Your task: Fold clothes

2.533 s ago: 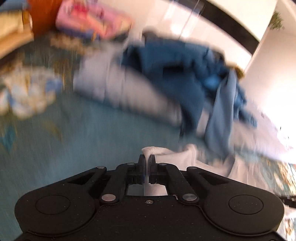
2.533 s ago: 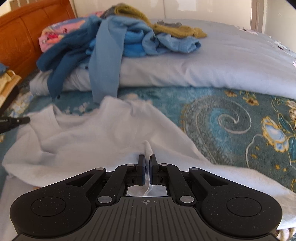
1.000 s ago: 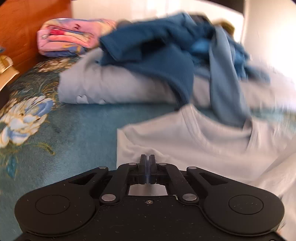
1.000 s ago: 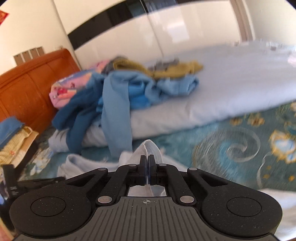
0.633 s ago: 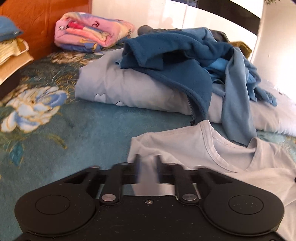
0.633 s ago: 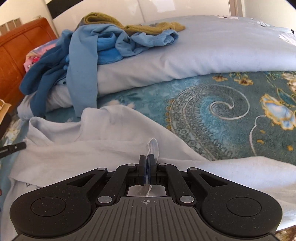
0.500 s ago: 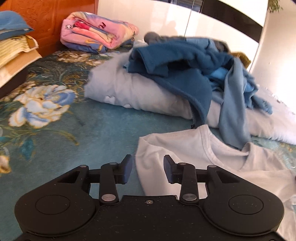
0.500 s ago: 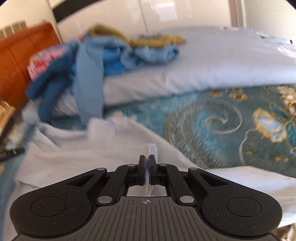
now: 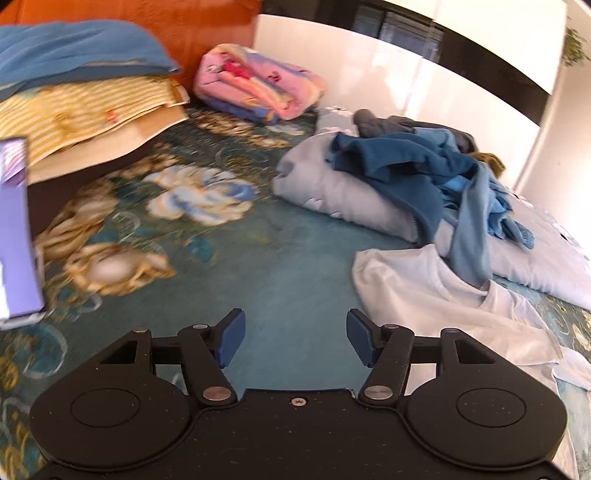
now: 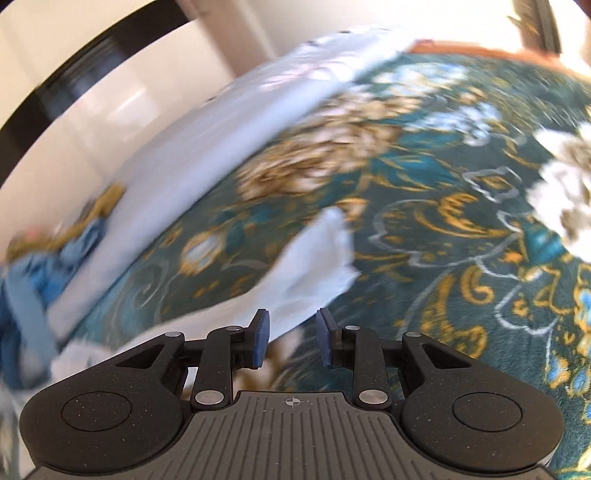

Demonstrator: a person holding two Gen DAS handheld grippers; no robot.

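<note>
Both grippers read as empty from where I sit. On my left wrist feed, the left gripper point(image 9: 295, 338) has its 2 blue-padded fingers point(image 9: 231, 338) spread wide, with only bare teal floral bedspread point(image 9: 207, 236) showing in the gap. The white T-shirt point(image 9: 436, 295) lies flat on that bedspread off to the right of the fingers, apart from them, its neckline toward the far side. Just behind the shirt, a heap of blue clothes point(image 9: 424, 166) sits on a folded pale grey quilt point(image 9: 332, 192); 1 light-blue piece hangs down from the heap and its end touches the shirt's collar area. Farther back I see a pink patterned bundle point(image 9: 258, 88) against the orange headboard point(image 9: 207, 33), and at far left a stack of folded bedding point(image 9: 74, 92), yellow striped under blue.

My right wrist feed is tilted and smeared. The right gripper point(image 10: 291, 341) has its fingers parted, less widely than the left, and nothing is clamped between them. A white part of the garment point(image 10: 314, 266) lies on the bedspread just ahead of the fingertips, running away up and to the right; I cannot tell whether the pads touch it. At far left in this view the blue clothes appear as a blur beside the pale quilt.
</note>
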